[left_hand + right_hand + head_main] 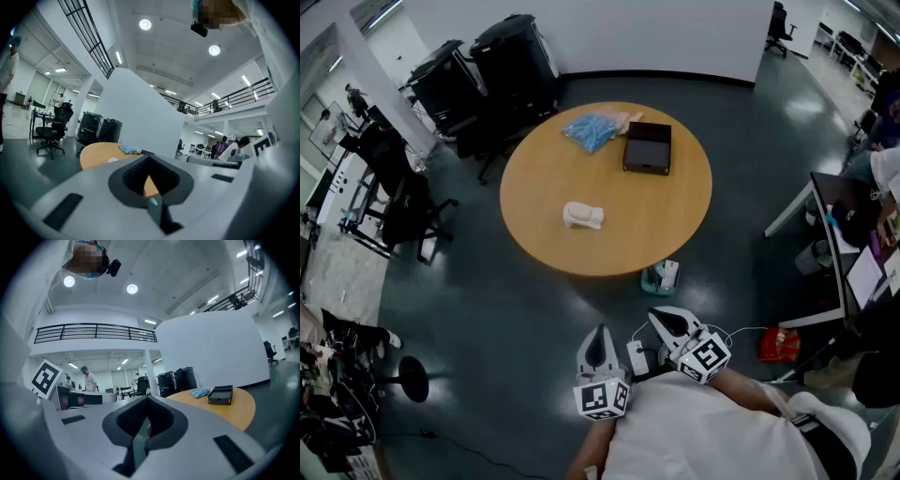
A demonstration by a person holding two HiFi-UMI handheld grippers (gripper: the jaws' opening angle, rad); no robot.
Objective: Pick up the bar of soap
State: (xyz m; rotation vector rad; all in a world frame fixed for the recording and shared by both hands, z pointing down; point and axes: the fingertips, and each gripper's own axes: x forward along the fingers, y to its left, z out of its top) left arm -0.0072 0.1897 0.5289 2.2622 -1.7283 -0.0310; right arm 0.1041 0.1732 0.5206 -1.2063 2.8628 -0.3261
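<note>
The bar of soap [582, 216] is a small white lump on the near-left part of the round wooden table [675, 225]. In the left gripper view the soap [112, 160] shows as a pale spot on the table [96, 153], far off. Both grippers hang low by the person's body, well short of the table's near edge. My left gripper [600, 334] is shut with nothing in it, its jaws [153, 190] meeting. My right gripper [666, 320] is shut and empty too, and its view [142, 433] does not show the soap.
A black box [647, 147] and a blue bag [592, 129] lie at the table's far side. A small teal-and-white item [662, 276] stands on the floor at the near edge. Black bins [514, 58] and chairs [403, 208] stand left, a desk [848, 246] right.
</note>
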